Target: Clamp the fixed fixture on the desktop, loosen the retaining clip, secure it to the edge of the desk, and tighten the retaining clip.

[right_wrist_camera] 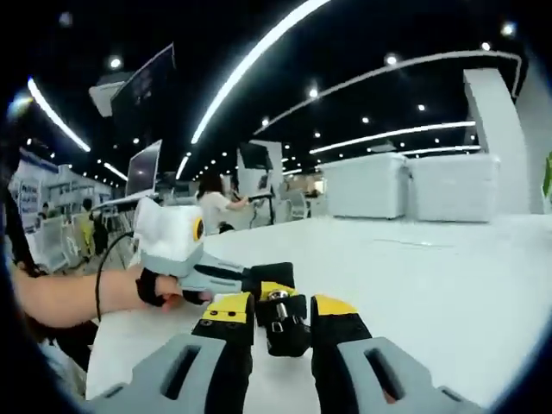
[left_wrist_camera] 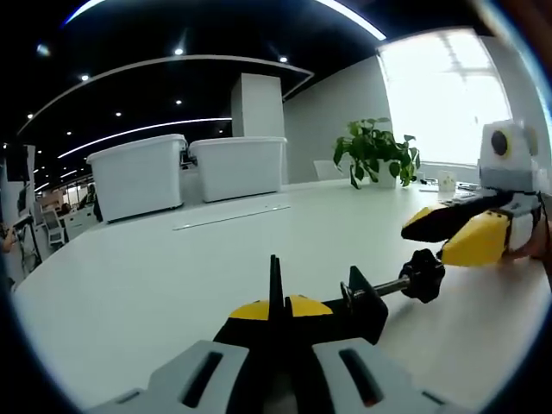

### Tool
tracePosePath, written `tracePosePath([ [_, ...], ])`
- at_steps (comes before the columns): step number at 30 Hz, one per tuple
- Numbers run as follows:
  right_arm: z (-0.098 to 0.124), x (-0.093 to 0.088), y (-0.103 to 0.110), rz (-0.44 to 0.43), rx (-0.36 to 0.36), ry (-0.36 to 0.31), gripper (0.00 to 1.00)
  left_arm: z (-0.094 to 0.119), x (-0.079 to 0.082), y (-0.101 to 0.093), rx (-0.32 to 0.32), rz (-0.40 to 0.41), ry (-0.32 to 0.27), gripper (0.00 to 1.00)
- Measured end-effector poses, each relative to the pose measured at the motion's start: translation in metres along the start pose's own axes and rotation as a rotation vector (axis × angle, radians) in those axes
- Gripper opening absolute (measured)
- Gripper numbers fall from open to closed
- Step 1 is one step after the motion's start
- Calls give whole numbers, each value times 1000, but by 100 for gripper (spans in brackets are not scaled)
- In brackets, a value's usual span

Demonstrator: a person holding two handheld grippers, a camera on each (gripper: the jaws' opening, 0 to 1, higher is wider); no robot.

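**Black clamp held at both ends on white counter**

Black metal, stiff and likely heavy for its size: clamp (left_wrist_camera: 345, 302) lying on the counter (left_wrist_camera: 172, 285), nearest the camera in the left gripper view. Left tool (left_wrist_camera: 274, 321) closed tight on the clamp body, yellow pads meeting with almost no gap. Threaded screw running off to the right, ending in a knob (left_wrist_camera: 424, 274). Right tool (left_wrist_camera: 461, 233) reaching in from the right, tips just beside the knob. Two white bins (left_wrist_camera: 185, 172) and a plant (left_wrist_camera: 375, 151) well apart at the far side.

In the right gripper view, right tool (right_wrist_camera: 280, 315) straddling the clamp (right_wrist_camera: 280, 323), pads close on either side of its screw end; contact probable, cannot tell for sure. Left tool (right_wrist_camera: 263, 280) gripping the far end, a hand (right_wrist_camera: 151, 289) behind it.

Handling, as a judgement: rigid, no give, smooth paint likely slippery. Best held by the flat body; knob for turning only, with a firm squeeze.
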State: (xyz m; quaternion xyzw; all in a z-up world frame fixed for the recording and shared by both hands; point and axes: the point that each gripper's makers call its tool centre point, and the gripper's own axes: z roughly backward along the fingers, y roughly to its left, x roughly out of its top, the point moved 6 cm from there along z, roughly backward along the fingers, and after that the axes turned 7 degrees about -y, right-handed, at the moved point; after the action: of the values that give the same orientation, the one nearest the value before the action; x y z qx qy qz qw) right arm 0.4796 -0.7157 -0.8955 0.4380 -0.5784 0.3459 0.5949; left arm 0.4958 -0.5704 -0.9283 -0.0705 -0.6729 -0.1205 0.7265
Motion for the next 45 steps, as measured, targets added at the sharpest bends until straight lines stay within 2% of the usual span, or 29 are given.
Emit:
tracePosePath([
  [2, 1, -2, -3, -19, -12, 8, 25, 0, 0, 0, 0, -1, 0, 5],
  [5, 1, -12, 1, -98, 5, 55, 25, 1, 0, -1, 0, -1, 0, 5],
  [7, 0, -12, 1, -74, 2, 54, 23, 0, 0, 0, 0, -1, 0, 5],
  [12, -1, -13, 0, -87, -12, 54, 22, 0, 0, 0, 1, 2, 0, 5],
  [18, -2, -13, 2, -56, -11, 52, 21, 0, 0, 1, 1, 2, 0, 5],
  [22, -3, -10, 8, 104, 15, 38, 19, 0, 0, 0, 1, 1, -1, 5],
  [26, -4, -10, 12, 190, 21, 40, 18, 0, 0, 0, 2, 1, -1, 5],
  [28, -5, -9, 14, 278, 26, 41, 18, 0, 0, -1, 2, 2, -1, 5],
  [32, -6, -10, 22, 518, 42, 40, 18, 0, 0, 0, 3, 2, -1, 5],
  [34, -7, -11, 24, 586, 43, 40, 18, 0, 0, 1, 7, 2, 0, 5],
  [35, -8, -12, 24, 614, 44, 42, 18, 0, 0, 1, 9, 2, 0, 5],
  [42, -9, -12, 23, 648, 46, 44, 18, 1, 0, 1, 10, 2, 0, 5],
  [45, -10, -13, 24, 725, 50, 48, 18, 1, 0, 0, 11, 2, 0, 5],
])
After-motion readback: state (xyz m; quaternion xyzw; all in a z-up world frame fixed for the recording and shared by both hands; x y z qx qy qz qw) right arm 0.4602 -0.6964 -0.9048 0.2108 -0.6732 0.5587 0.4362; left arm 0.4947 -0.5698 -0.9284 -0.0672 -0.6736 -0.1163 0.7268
